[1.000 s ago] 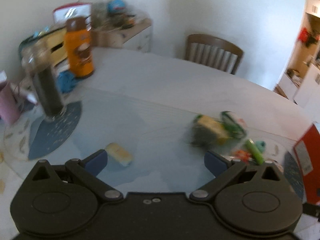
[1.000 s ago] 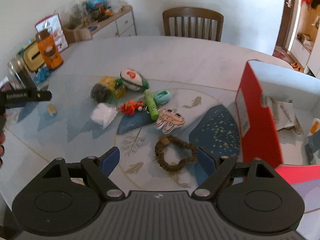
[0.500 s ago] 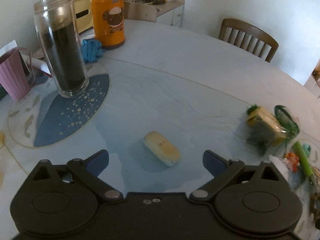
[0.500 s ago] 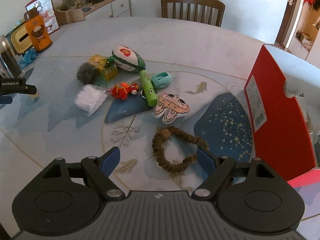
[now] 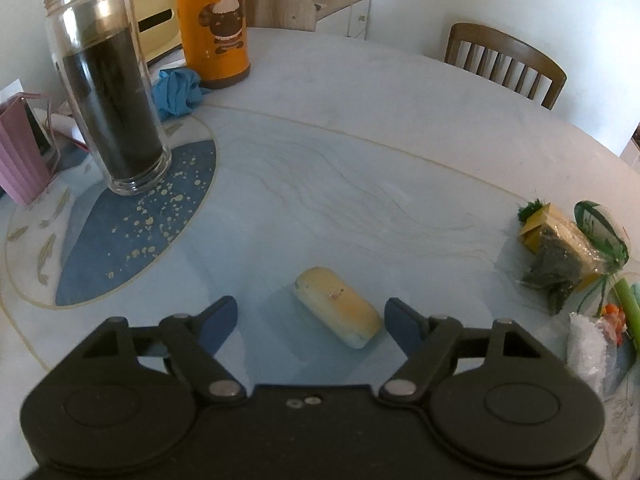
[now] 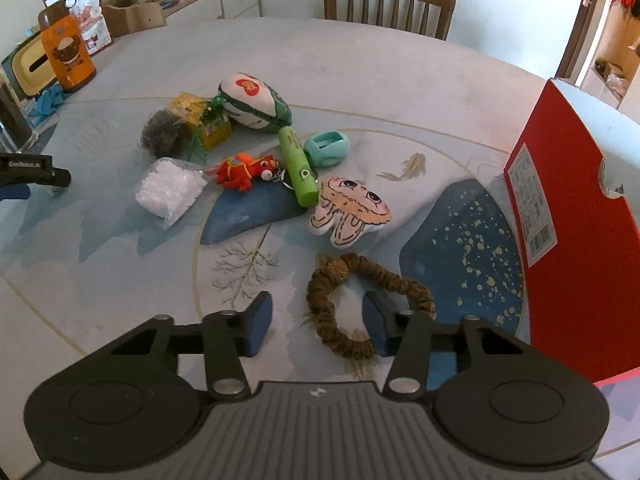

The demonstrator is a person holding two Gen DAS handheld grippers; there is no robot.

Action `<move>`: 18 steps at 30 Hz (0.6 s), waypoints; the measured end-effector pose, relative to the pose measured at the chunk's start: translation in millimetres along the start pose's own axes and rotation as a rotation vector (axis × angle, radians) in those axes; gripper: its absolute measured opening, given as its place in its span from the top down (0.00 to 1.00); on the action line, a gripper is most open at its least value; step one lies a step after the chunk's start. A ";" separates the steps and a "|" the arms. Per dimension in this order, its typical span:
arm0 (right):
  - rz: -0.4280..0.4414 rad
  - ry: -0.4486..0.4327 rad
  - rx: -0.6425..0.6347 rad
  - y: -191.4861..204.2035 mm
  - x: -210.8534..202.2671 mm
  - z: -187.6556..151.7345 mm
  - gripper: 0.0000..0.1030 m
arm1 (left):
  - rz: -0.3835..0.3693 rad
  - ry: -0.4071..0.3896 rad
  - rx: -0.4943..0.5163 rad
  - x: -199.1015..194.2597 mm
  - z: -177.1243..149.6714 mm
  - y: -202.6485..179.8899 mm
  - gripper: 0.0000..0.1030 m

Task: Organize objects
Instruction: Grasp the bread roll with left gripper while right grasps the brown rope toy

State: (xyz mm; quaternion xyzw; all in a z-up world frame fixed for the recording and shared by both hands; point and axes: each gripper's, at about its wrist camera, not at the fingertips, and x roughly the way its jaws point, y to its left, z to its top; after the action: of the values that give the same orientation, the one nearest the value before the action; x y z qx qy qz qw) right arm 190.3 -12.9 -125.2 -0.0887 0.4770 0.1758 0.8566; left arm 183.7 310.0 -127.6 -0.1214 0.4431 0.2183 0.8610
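Note:
A small yellowish oblong piece [image 5: 337, 305] lies on the table between the blue pads of my left gripper [image 5: 311, 326], which stands open around it without touching. In the right wrist view a brown ring-shaped scrunchie [image 6: 362, 304] lies on the table, and my right gripper [image 6: 317, 322] is open with its right pad inside the loop and the ring's left side between the pads. Farther off lies a cluster: a pink bunny plush [image 6: 349, 210], a green tube [image 6: 298, 170], a red toy [image 6: 244, 169], a white bag [image 6: 170, 192] and a wrapped plush [image 6: 256, 102].
A red box [image 6: 568, 216] stands open at the right edge. A glass jar of dark liquid [image 5: 110, 100], an orange bottle [image 5: 214, 20], a blue cloth [image 5: 176, 90] and a pink cup [image 5: 20, 160] crowd the left. A wooden chair [image 6: 388, 2] stands behind the table.
My left gripper has swung left and down until the yellowish piece sits between its pads. My right gripper has dropped toward the scrunchie, and both sets of fingers have narrowed somewhat.

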 end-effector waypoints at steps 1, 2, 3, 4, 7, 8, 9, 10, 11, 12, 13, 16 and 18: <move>-0.002 0.004 -0.003 0.2 1.3 -0.2 0.61 | 0.002 -0.004 0.003 -0.2 0.1 0.2 0.28; -0.005 0.008 -0.005 0.3 2.4 -0.5 0.63 | -0.001 -0.006 0.003 -0.3 0.2 0.4 0.29; -0.009 0.011 -0.007 0.3 3.3 -0.9 0.64 | -0.004 -0.008 0.002 -0.2 0.5 1.0 0.31; -0.014 0.014 -0.008 0.7 4.5 -1.4 0.66 | -0.005 -0.013 0.003 -0.9 0.5 0.9 0.38; -0.020 0.022 -0.008 0.7 7.2 -2.9 0.71 | -0.017 -0.021 0.006 -2.1 1.0 0.4 0.49; -0.017 0.018 -0.006 0.4 7.1 -3.2 0.75 | -0.019 -0.023 0.008 -2.4 1.2 0.0 0.55; -0.012 0.019 -0.003 -0.1 6.9 -3.3 0.77 | -0.022 -0.024 0.010 -2.6 1.7 -0.3 0.58; -0.013 0.020 0.002 -0.5 6.7 -3.5 0.81 | -0.031 -0.024 0.009 -2.9 1.7 -0.6 0.62; -0.016 0.020 0.004 -0.7 6.6 -3.7 0.84 | -0.035 -0.024 0.010 -3.3 1.6 -1.1 0.65; -0.018 0.019 0.008 -1.4 6.3 -4.0 0.86 | -0.036 -0.025 0.012 -3.4 1.7 -1.4 0.67; -0.017 0.019 0.015 -2.3 6.0 -4.3 0.88 | -0.042 -0.024 0.012 -3.7 1.4 -1.3 0.71; -0.015 0.014 0.032 -5.6 4.0 -5.5 0.91 | -0.058 -0.022 0.007 -4.8 0.3 -0.1 0.74; -0.012 0.001 0.048 -8.6 0.5 -5.8 0.92 | -0.062 -0.023 0.012 -6.3 -0.4 -0.2 0.75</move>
State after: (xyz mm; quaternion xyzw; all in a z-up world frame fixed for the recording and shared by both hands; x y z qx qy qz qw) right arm 189.3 -22.6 -128.8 -0.0708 0.4810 0.1591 0.8593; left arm 180.3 308.0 -122.7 -0.1275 0.4302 0.1903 0.8732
